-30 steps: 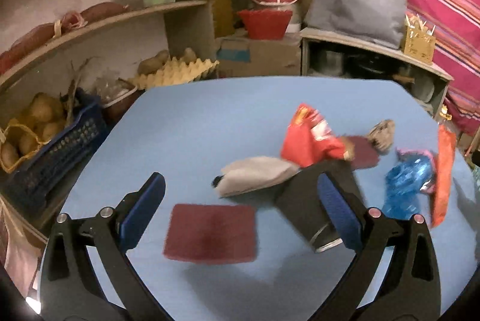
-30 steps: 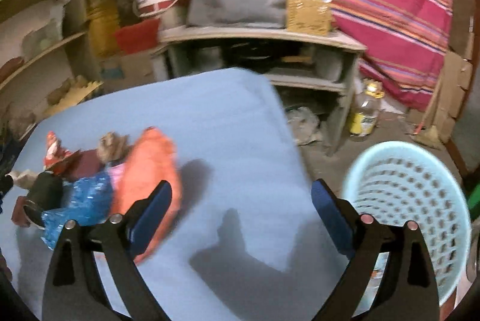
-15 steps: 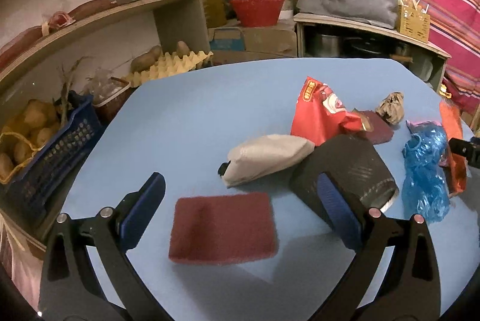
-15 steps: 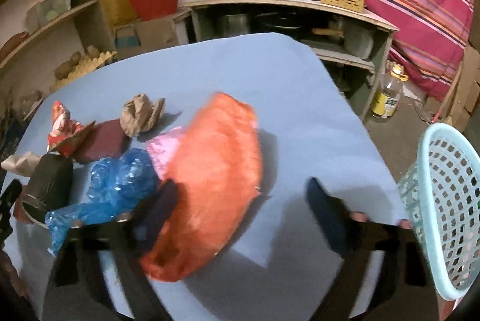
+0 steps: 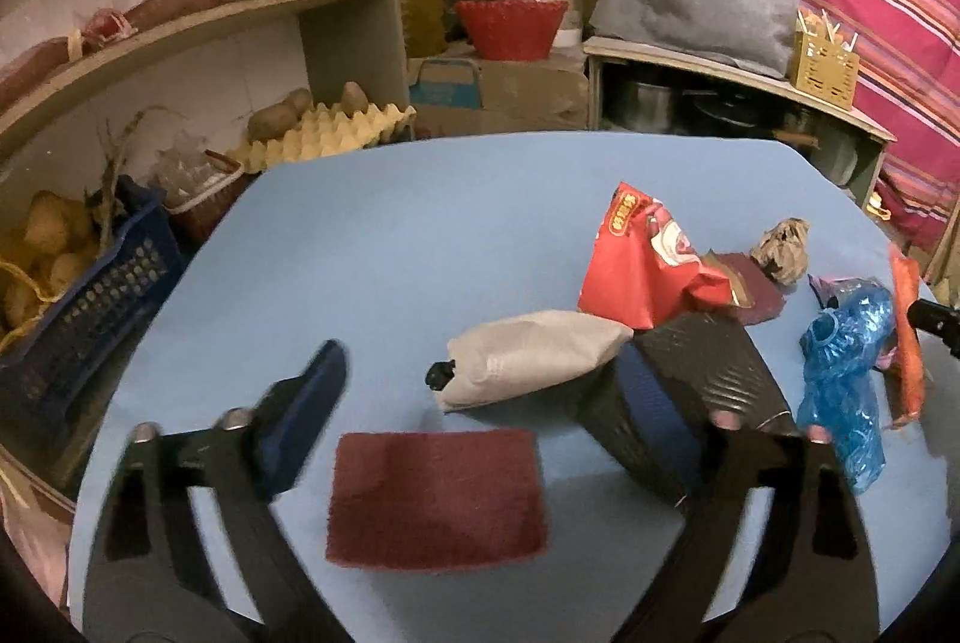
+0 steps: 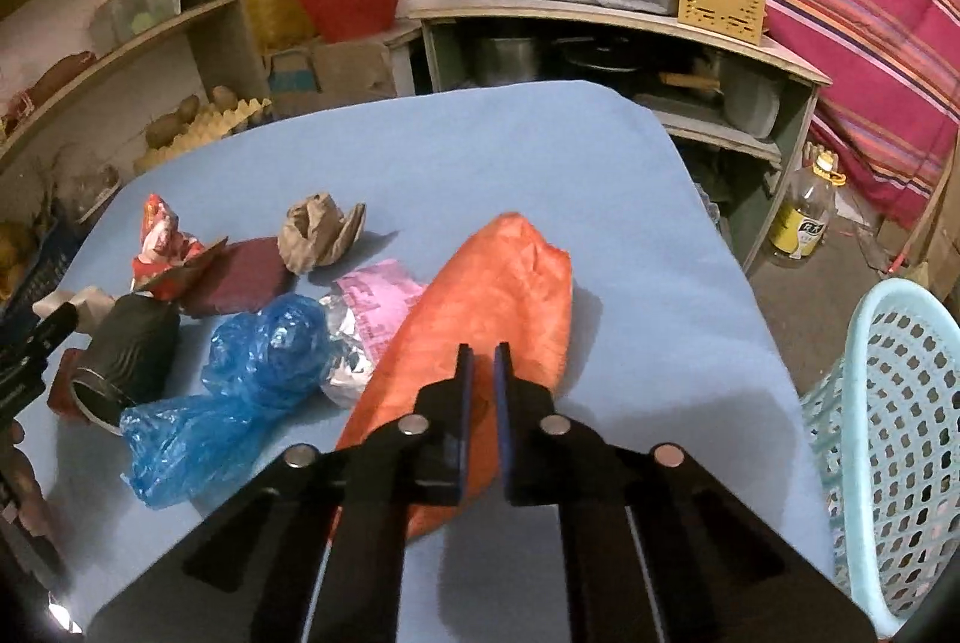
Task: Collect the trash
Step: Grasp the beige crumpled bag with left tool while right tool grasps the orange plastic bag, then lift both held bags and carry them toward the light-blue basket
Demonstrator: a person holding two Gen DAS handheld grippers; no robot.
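While the left gripper (image 5: 480, 391) stands wide above the maroon scouring pad (image 5: 435, 499) at lower centre, the right gripper (image 6: 483, 373) is pinched nearly closed on the near part of the orange bag (image 6: 486, 307), centre frame. Remaining trash, including the blue plastic bag (image 6: 240, 385), pink wrapper (image 6: 375, 307) and black cup (image 6: 135, 343), lies left on the blue counter (image 6: 480, 163); the pale blue basket (image 6: 888, 439) stands at right. Risk: thin, slack film may slip out, or drag the touching wrapper off.
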